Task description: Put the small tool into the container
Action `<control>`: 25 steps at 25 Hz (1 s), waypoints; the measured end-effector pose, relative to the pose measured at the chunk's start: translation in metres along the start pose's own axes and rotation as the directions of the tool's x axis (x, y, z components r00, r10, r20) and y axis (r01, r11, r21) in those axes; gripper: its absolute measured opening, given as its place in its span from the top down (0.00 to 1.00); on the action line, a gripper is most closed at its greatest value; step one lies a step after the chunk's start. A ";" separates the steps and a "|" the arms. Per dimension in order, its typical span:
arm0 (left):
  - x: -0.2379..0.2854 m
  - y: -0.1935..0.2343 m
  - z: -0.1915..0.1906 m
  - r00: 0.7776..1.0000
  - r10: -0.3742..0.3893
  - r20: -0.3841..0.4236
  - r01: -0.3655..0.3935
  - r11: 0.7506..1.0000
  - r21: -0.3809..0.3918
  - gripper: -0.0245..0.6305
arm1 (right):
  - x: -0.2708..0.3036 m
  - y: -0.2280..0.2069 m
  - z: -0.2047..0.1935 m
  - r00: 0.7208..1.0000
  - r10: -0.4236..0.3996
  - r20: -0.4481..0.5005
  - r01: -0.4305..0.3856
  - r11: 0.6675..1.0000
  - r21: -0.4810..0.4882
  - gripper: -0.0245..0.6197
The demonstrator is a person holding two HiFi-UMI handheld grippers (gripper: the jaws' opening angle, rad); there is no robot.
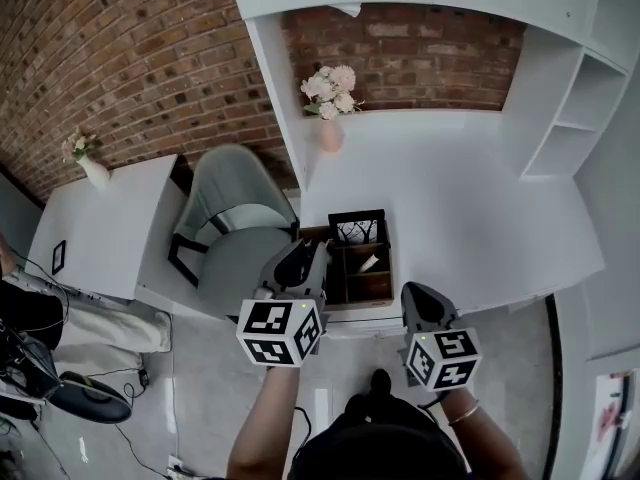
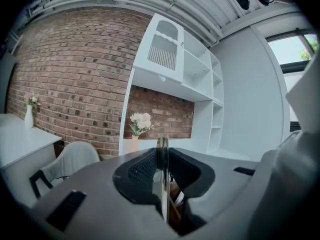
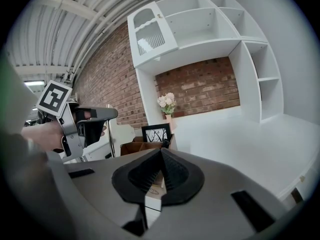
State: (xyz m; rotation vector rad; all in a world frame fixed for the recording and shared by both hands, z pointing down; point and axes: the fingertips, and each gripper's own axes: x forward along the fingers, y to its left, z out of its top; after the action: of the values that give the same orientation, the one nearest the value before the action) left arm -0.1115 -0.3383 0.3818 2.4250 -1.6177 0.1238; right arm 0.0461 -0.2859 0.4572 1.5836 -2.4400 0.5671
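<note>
A wooden container (image 1: 365, 286) with compartments stands at the front edge of the white desk (image 1: 470, 228); a black picture frame (image 1: 357, 229) stands in its back section and a small white item (image 1: 368, 262) lies inside. My left gripper (image 1: 305, 260) hovers at the container's left side, shut on a small thin metal tool (image 2: 162, 176) seen edge-on between its jaws (image 2: 162, 149). My right gripper (image 1: 420, 300) is just right of the container, below the desk edge, shut with nothing in it (image 3: 161, 154). The right gripper view shows the container (image 3: 142, 146) ahead.
A grey chair (image 1: 235, 233) stands left of the desk. A vase of flowers (image 1: 330, 118) is at the desk's back, white shelves (image 1: 580, 108) at the right. A second white table (image 1: 100, 228) with a vase, and a person (image 1: 40, 318), are at far left.
</note>
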 end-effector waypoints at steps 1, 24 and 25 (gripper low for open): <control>0.000 0.000 -0.003 1.000 0.001 -0.005 -0.001 1.000 -0.003 0.84 | 0.000 0.000 -0.001 1.000 0.001 -0.002 -0.001 1.000 0.001 0.96; 0.005 0.014 -0.018 0.998 0.062 0.011 -0.061 0.998 -0.033 0.85 | 0.002 -0.006 -0.008 1.000 0.004 -0.018 -0.004 1.000 0.001 0.96; 0.006 0.014 -0.018 0.998 0.062 0.013 -0.062 0.998 -0.032 0.84 | 0.003 -0.006 -0.008 1.000 0.003 -0.018 -0.003 1.000 0.002 0.96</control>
State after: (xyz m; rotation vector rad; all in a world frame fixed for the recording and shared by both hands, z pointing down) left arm -0.1211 -0.3443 0.4019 2.3585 -1.6884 0.0907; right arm 0.0503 -0.2872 0.4666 1.5691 -2.4293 0.5820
